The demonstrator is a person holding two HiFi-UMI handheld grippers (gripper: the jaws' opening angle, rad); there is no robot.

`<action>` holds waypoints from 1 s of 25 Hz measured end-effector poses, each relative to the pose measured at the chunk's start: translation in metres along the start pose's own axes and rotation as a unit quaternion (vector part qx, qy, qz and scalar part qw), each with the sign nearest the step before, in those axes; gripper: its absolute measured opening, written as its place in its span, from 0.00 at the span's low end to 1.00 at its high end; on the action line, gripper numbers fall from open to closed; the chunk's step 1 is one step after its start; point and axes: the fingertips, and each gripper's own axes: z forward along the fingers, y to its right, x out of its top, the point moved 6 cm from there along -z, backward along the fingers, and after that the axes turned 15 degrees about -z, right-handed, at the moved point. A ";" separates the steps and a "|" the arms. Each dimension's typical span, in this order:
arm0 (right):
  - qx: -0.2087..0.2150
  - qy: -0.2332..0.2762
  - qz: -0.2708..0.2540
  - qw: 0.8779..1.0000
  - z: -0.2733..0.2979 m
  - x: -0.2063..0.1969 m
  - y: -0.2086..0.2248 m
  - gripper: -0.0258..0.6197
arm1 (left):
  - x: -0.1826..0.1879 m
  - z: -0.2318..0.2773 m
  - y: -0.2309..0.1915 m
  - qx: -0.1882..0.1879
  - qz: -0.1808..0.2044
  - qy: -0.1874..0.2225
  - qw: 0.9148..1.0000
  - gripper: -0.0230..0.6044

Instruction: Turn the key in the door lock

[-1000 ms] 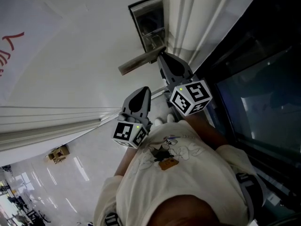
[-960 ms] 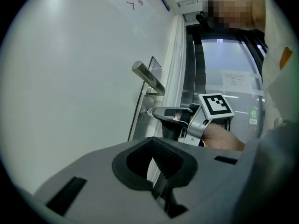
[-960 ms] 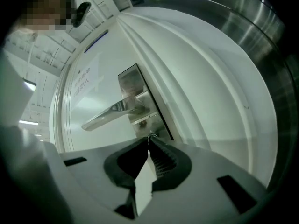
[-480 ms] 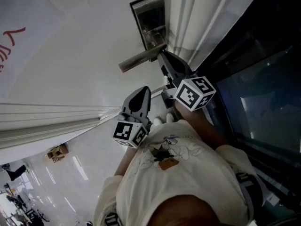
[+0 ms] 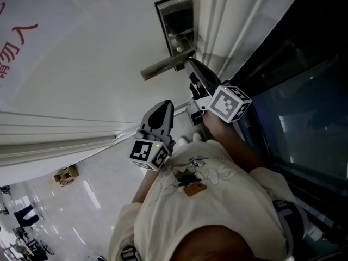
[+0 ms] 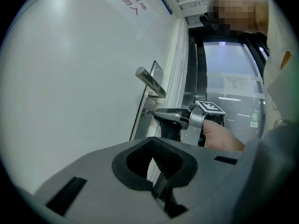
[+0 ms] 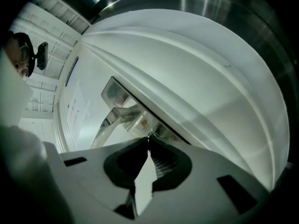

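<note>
The steel lock plate (image 5: 175, 20) with its lever handle (image 5: 163, 66) sits on a white door. My right gripper (image 5: 188, 64) reaches level to the plate just under the lever, shut on the small metal key (image 7: 151, 135) that sticks out of the lock. From the left gripper view the same key (image 6: 147, 111) shows at the right gripper's tip (image 6: 156, 113), below the handle (image 6: 150, 82). My left gripper (image 5: 161, 109) hangs back from the door, lower and left of the lock, shut with nothing in it (image 6: 153, 141).
The white door frame (image 5: 217, 20) runs beside the lock, with dark glass (image 5: 299, 102) to its right. The person's cream shirt (image 5: 212, 200) fills the lower part of the head view. Red print (image 5: 13, 48) marks the door at far left.
The right gripper has rolled about its own axis at the lock, its marker cube turning to a new face. The left gripper has stayed where it was.
</note>
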 end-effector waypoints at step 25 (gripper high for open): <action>0.042 0.020 0.260 0.965 -0.001 -0.012 0.013 0.07 | 0.003 -0.014 0.001 0.005 -0.005 0.011 1.000 0.04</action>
